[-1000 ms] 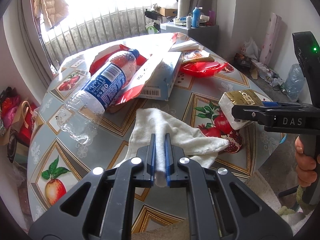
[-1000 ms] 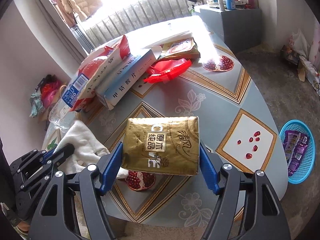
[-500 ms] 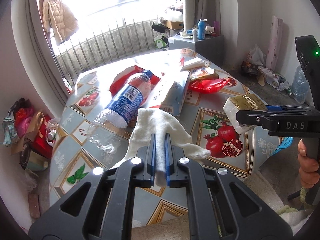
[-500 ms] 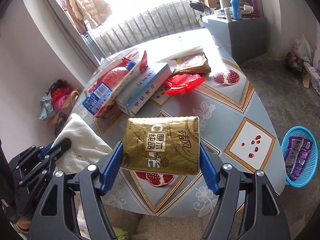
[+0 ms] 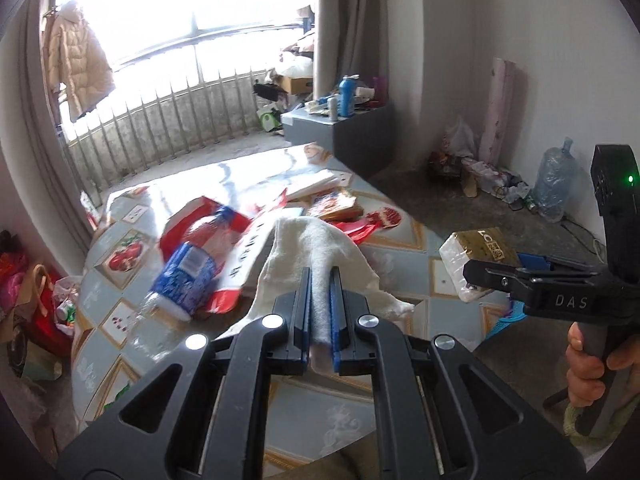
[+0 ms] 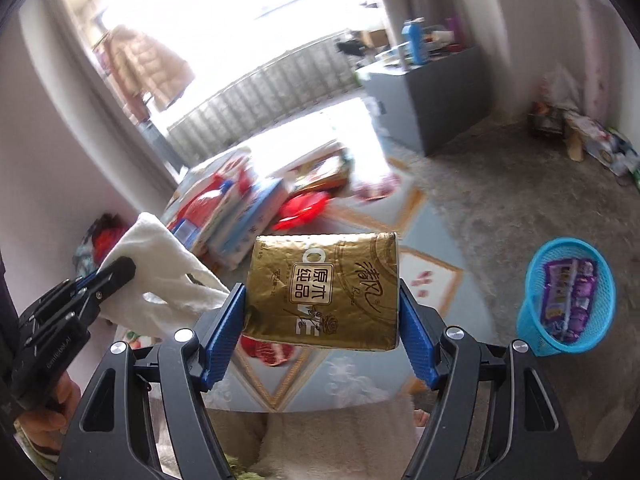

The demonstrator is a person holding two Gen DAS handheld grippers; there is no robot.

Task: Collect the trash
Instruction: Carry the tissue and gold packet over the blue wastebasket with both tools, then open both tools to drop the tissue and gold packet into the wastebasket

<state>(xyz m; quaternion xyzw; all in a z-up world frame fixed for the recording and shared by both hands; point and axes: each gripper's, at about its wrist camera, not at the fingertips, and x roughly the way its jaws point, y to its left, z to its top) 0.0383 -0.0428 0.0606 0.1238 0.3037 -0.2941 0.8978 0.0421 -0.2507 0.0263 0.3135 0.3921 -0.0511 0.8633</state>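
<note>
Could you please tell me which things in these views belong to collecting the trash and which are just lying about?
Job in hand:
- gold tissue pack, in right gripper
- white cloth, in left gripper
- blue basket
- plastic bottle
- red wrapper

Lying about:
- hanging jacket
- grey cabinet
- water jug

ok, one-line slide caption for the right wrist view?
Right gripper holds a gold tissue pack above the table; blue basket on the floor.

Both grippers have risen, lifting the white cloth [image 5: 316, 248] and gold tissue pack [image 6: 324, 292] seemingly clear of the table [image 5: 320, 412].
</note>
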